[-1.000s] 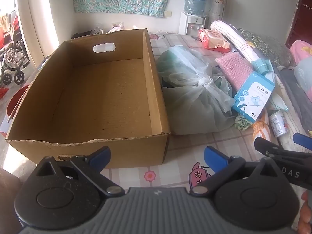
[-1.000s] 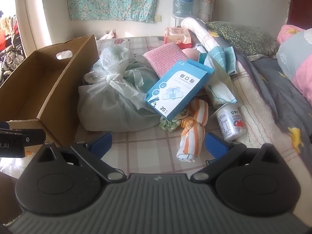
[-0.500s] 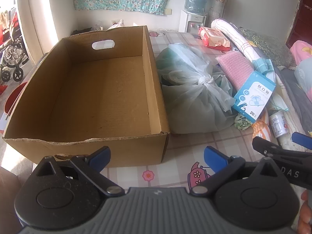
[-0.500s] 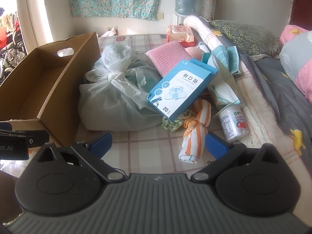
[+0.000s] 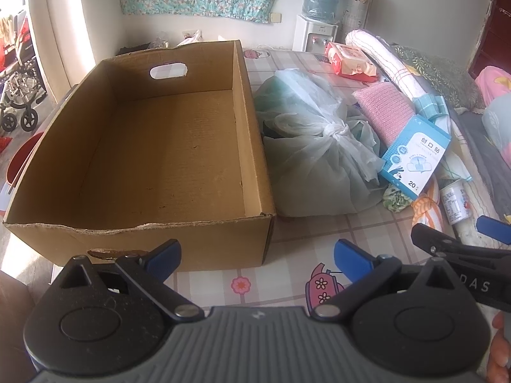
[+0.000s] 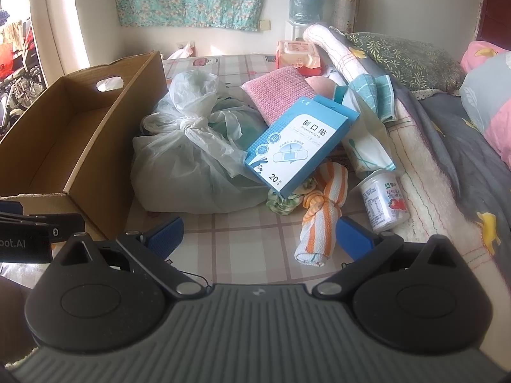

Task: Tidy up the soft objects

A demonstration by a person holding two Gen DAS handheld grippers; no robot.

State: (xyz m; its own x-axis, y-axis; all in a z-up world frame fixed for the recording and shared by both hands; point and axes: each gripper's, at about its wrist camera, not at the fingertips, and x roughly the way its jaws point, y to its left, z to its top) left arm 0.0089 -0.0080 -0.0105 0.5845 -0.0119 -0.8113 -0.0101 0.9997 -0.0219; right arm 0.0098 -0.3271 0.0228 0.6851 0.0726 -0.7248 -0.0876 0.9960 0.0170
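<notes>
Cardboard box (image 5: 159, 146) floor: left view | striped towel (image 6: 322, 214): right view

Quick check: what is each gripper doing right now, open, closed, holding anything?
Left gripper: open, holding nothing.
Right gripper: open, holding nothing.

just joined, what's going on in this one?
A person holds two grippers over a bed, sorting soft items. Nothing is gripped yet: the left gripper and right gripper are both open and empty. The cardboard box is empty. Beside it lie a tied plastic bag, a blue carton, a pink cloth, a striped towel and a yogurt cup.
</notes>
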